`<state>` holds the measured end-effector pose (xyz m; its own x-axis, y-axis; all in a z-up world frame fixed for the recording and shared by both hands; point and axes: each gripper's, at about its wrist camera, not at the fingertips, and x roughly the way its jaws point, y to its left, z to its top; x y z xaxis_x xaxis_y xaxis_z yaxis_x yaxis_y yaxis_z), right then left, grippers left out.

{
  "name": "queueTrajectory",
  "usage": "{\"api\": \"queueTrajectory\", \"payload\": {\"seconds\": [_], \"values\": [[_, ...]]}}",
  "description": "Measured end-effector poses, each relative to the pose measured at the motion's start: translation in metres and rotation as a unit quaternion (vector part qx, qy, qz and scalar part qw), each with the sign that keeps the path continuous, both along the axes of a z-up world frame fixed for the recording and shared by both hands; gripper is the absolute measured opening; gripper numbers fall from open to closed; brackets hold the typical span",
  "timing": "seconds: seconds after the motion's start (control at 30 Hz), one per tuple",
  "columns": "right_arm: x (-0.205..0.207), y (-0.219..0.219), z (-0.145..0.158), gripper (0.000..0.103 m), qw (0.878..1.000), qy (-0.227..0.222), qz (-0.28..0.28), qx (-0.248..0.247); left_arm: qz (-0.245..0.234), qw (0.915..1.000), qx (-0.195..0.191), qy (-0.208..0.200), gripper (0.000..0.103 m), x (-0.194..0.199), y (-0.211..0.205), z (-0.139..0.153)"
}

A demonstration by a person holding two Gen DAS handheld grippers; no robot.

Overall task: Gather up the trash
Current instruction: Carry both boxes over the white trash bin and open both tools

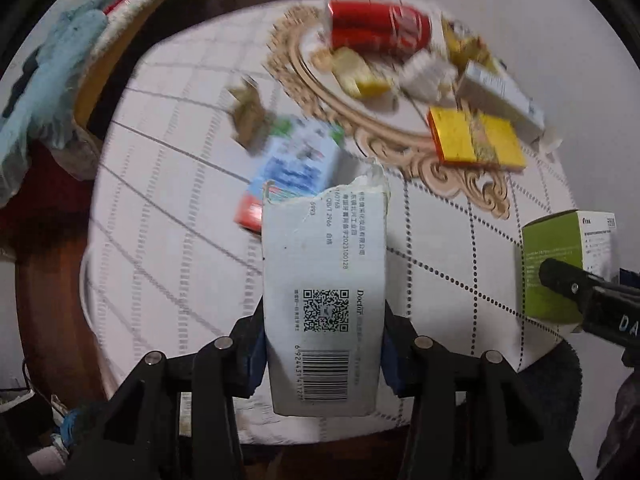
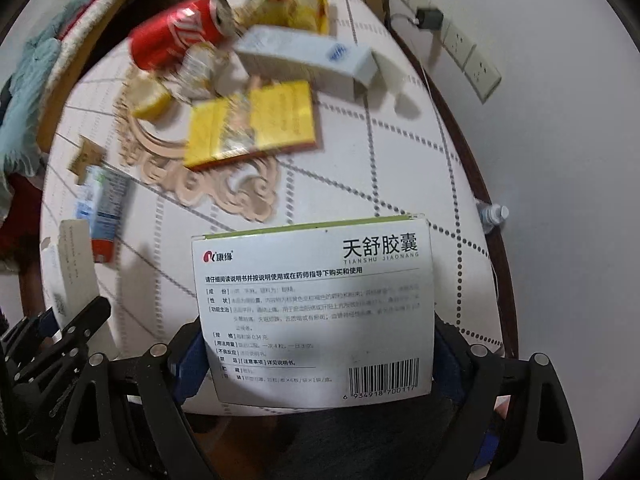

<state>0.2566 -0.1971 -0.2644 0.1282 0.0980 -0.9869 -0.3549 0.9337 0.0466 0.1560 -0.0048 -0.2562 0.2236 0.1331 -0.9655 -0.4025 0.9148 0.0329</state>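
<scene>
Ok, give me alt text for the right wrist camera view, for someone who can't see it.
The right gripper holds a white and green medicine box upright between its jaws, above a round table with a white quilted cover. Behind it lie a yellow box, a red soda can on its side and other packaging, blurred.

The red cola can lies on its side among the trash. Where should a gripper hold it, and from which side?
Grip the red cola can across its round body at mid-length, from above. It lies on its side on the beige mat, with wrappers crowding its near side, so the top is probably the freest approach.
</scene>
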Motion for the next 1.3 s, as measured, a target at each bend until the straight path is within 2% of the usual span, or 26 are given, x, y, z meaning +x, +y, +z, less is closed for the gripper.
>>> {"api": "queueTrajectory", "payload": {"seconds": [0.13,0.3,0.43,0.6,0.7,0.87,1.0,1.13,1.23,1.3], "values": [[-0.017,0.02,0.03,0.091,0.999,-0.029,0.019,0.028,0.014,0.9988,0.029,-0.038,0.042,-0.024,0.024,0.036],[-0.044,0.079,0.064,0.091,0.994,-0.048,0.066,0.079,0.051,0.9937,0.063,-0.077,0.042,-0.049,0.075,0.065],[-0.074,0.157,0.083,0.091,0.985,-0.053,0.124,0.106,0.084,0.9883,0.088,-0.092,0.042,-0.087,0.124,0.078],[-0.115,0.253,0.079,0.091,0.974,-0.042,0.189,0.12,0.136,0.9808,0.108,-0.09,0.042,-0.135,0.197,0.077],[-0.143,0.32,0.057,0.091,0.966,-0.026,0.23,0.113,0.163,0.9772,0.113,-0.075,0.042,-0.156,0.236,0.057],[-0.174,0.412,0.012,0.091,0.957,0.012,0.274,0.093,0.22,0.9683,0.113,-0.036,0.042,-0.196,0.308,0.007],[-0.19,0.467,-0.029,0.091,0.952,0.046,0.293,0.078,0.253,0.9647,0.07,-0.019,0.043,-0.217,0.353,-0.038],[-0.198,0.514,-0.078,0.091,0.947,0.074,0.309,0.045,0.266,0.9636,-0.01,-0.023,0.044,-0.221,0.38,-0.08],[-0.201,0.535,-0.106,0.091,0.943,0.085,0.321,0.024,0.277,0.9592,-0.05,-0.029,0.045,-0.223,0.391,-0.099],[-0.202,0.544,-0.117,0.091,0.94,0.089,0.33,0.014,0.284,0.9563,-0.062,-0.026,0.049,-0.226,0.397,-0.105]]}}
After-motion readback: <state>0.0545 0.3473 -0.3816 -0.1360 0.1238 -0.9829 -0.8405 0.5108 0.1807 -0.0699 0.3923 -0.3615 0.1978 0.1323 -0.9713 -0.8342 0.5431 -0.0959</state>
